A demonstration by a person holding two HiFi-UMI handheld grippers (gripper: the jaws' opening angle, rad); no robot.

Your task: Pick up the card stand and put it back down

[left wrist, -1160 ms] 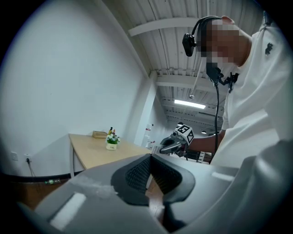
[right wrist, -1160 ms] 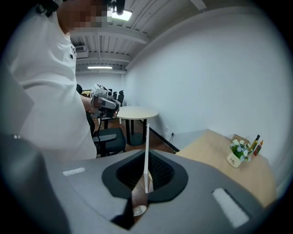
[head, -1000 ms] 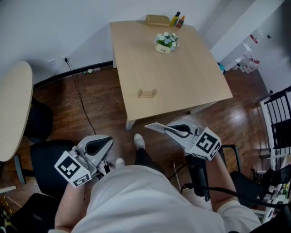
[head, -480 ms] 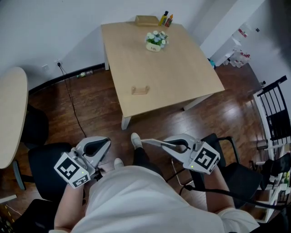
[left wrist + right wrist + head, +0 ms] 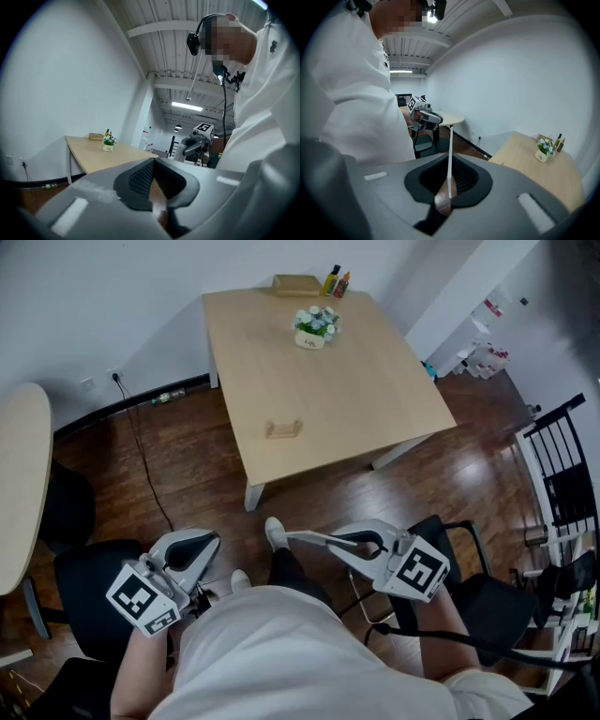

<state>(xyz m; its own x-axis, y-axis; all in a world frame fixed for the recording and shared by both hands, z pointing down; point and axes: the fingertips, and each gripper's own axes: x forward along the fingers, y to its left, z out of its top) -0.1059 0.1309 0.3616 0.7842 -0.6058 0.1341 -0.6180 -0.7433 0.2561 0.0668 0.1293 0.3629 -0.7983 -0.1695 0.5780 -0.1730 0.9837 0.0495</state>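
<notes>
We hold both hand-held grippers low over the dark wooden floor [image 5: 192, 460], close to our own body and well apart from the counter [image 5: 375, 399]. The left hand-held gripper [image 5: 208, 542] is clenched on nothing, its tips meeting with only floor showing behind them; the right hand-held gripper [image 5: 289, 536] is likewise clenched and empty, its long jaws pointing left.

The card stand [image 5: 283, 429] sits on the near left part of the counter, untouched and apart from everything else; at the far edge stand a small flower pot [image 5: 314, 330], a tan box [image 5: 295, 282] and two little bottles [image 5: 335, 280]. Between us and the counter lie a strip of floor and our white shoes [image 5: 273, 532]; a black cable [image 5: 141, 442] trails over the floor at the left. A round table [image 5: 19, 484] and a black chair [image 5: 80, 563] stand at the left; a black rack [image 5: 567, 474] stands at the right.

Only the head view shows the card stand plainly. The left gripper view gives the counter from the side, with the flower pot, the right hand-held gripper and the ceiling lights [image 5: 190, 107]; the right gripper view shows the left hand-held gripper in front of the round table.
</notes>
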